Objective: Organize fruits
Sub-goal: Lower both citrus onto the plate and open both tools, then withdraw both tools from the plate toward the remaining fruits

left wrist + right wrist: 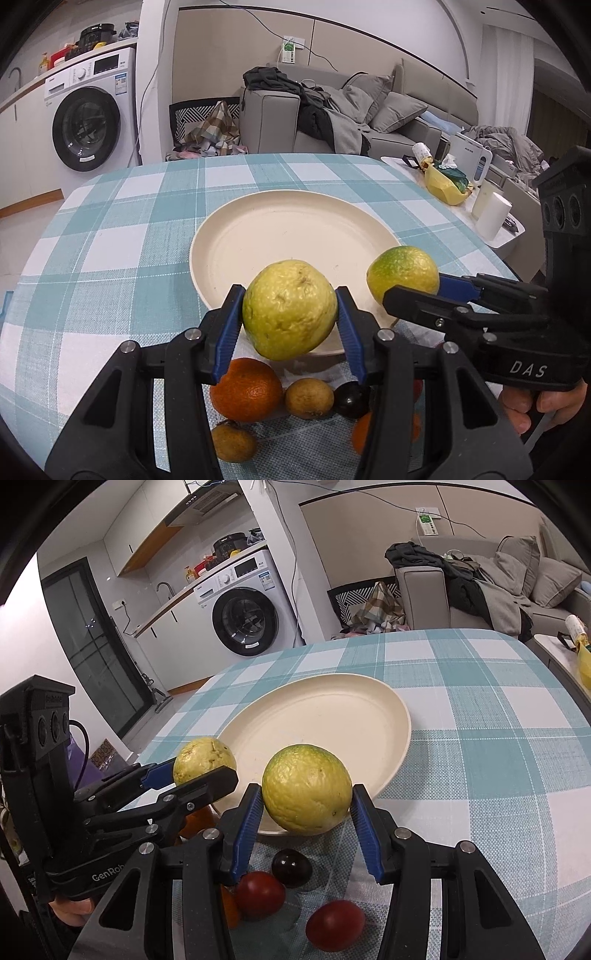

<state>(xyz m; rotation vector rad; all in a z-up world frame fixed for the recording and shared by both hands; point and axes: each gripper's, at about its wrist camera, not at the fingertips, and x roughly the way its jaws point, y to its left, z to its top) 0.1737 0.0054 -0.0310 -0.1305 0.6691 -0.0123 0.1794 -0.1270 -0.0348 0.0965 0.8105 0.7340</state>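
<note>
The left hand-held gripper (290, 314) is clamped on a yellow fruit (289, 309); the right hand-held gripper (306, 805) is clamped on a green-yellow fruit (306, 789). Both fruits hang over the plate (295, 206) rim at 6 o'clock. 2 oranges (246, 389) lie on the counter (110, 229) below.

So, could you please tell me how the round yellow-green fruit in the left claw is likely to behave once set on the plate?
The round yellow-green fruit has no flat side, so it will probably roll. The cream plate has a raised rim, which should stop it. Its wrinkled skin looks firm under the left claw pads, so it is likely not fragile.
</note>
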